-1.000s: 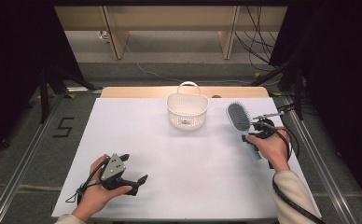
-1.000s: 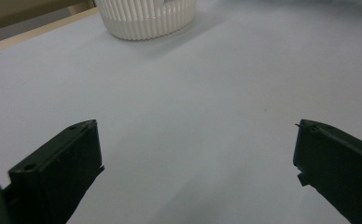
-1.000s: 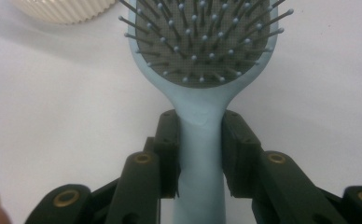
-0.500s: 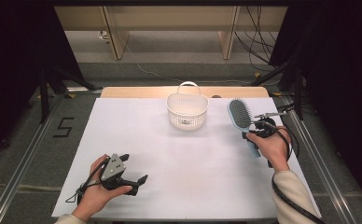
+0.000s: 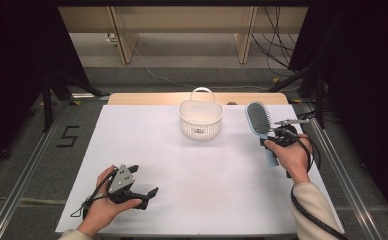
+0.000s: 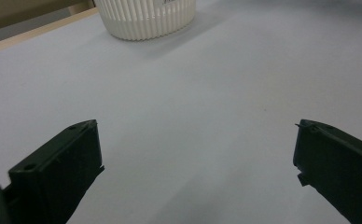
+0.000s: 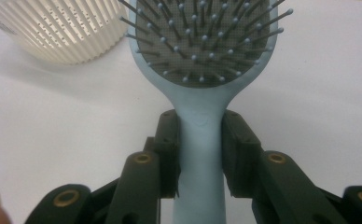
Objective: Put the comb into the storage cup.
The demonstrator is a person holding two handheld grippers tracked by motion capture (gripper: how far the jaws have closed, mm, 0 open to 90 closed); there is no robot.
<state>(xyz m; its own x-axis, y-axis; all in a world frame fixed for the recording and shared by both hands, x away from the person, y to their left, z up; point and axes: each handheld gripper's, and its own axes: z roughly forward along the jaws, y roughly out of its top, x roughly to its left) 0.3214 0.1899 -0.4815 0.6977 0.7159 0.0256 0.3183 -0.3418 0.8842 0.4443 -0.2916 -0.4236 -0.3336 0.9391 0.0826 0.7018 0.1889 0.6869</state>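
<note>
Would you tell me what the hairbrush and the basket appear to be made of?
Hairbrush: likely matte light-blue plastic, smooth moulded handle, grey cushion pad, thin dark ball-tipped bristles. Basket: probably cream-white moulded plastic, judging by its even vertical slots and thin hoop handle.

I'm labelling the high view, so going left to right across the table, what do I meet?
Left claw with jaws apart, white basket, blue hairbrush, right claw clamped on the brush's handle.

Basket and hairbrush at the table's far edge
The basket (image 5: 201,119) stands mid-back on the table (image 5: 192,170); the hairbrush (image 5: 260,125) lies just right of it
</note>
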